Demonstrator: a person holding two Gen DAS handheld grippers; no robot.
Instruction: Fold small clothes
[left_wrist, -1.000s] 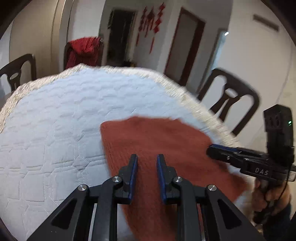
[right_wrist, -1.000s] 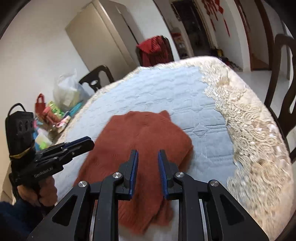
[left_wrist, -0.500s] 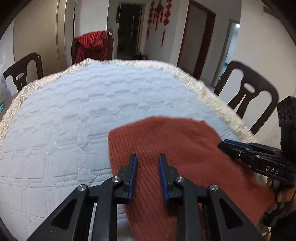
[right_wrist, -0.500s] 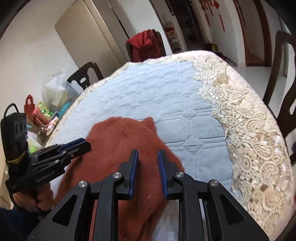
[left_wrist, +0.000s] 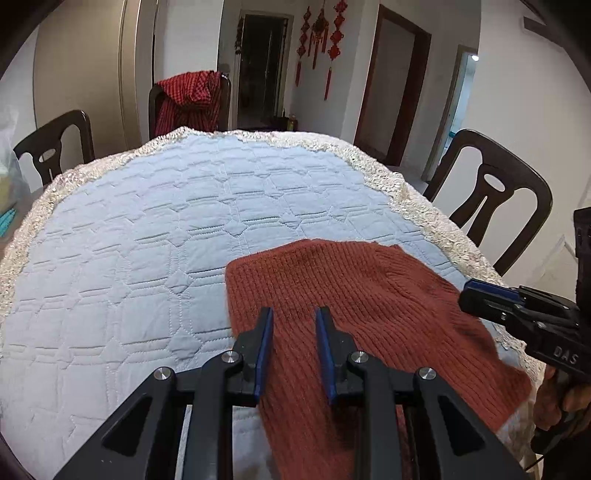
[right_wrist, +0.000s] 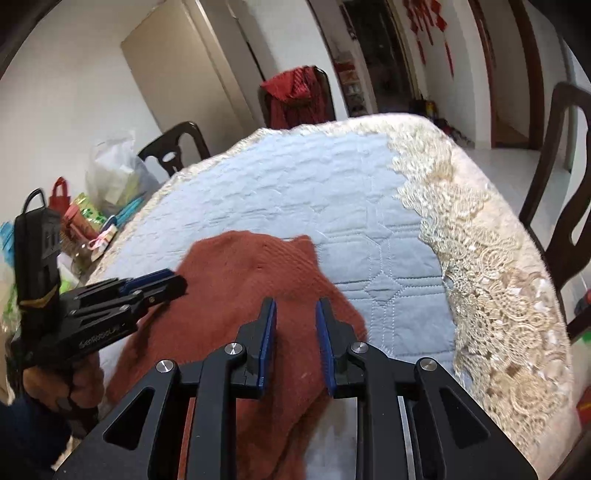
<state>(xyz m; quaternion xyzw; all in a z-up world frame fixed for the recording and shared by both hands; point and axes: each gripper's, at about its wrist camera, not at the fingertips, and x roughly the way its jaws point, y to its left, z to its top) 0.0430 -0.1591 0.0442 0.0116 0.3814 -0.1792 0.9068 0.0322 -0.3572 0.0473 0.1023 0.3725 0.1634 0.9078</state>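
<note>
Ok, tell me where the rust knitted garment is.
The rust knitted garment lies on the blue quilted tablecloth, at the near right by the lace edge.

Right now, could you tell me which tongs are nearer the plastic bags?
Left. Left tongs hover over the sweater's side toward the plastic bags; right tongs over its opposite side.

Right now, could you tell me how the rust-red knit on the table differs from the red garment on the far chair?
The rust-red knit lies spread flat on the quilted tablecloth; the red garment hangs draped over a chair back. The knit is plain ribbed; the garment looks checked with dark lines. Both are reddish clothes.
</note>
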